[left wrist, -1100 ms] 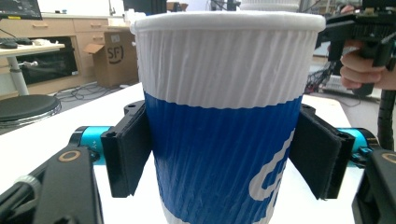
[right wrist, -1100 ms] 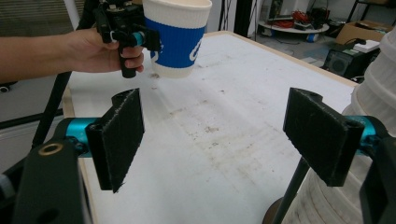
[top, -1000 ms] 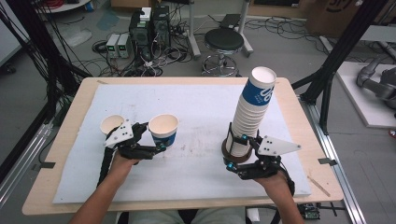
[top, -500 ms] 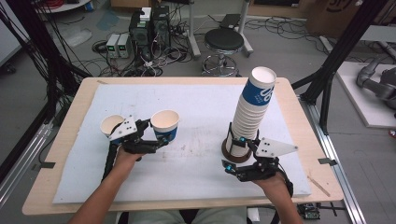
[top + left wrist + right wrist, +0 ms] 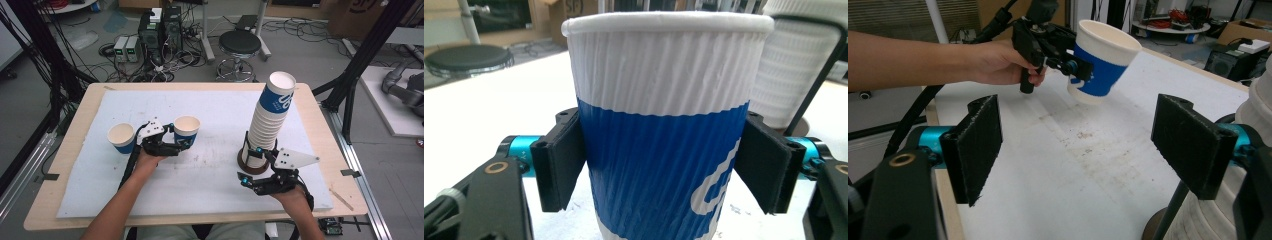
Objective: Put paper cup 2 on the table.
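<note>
High view: the left tool (image 5: 186, 143) grips a blue-and-white ribbed paper cup (image 5: 186, 130), upright, well left of the tall cup stack (image 5: 267, 120); the right tool (image 5: 247, 162) stands wide, empty, beside that stack.

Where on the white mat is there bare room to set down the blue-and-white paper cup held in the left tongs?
The white foam mat lies bare between the held ribbed blue-and-white paper cup and the tall stack of paper cups, and along the far edge. It is tight at the left, where another blue-and-white cup stands beside the left tongs.
</note>
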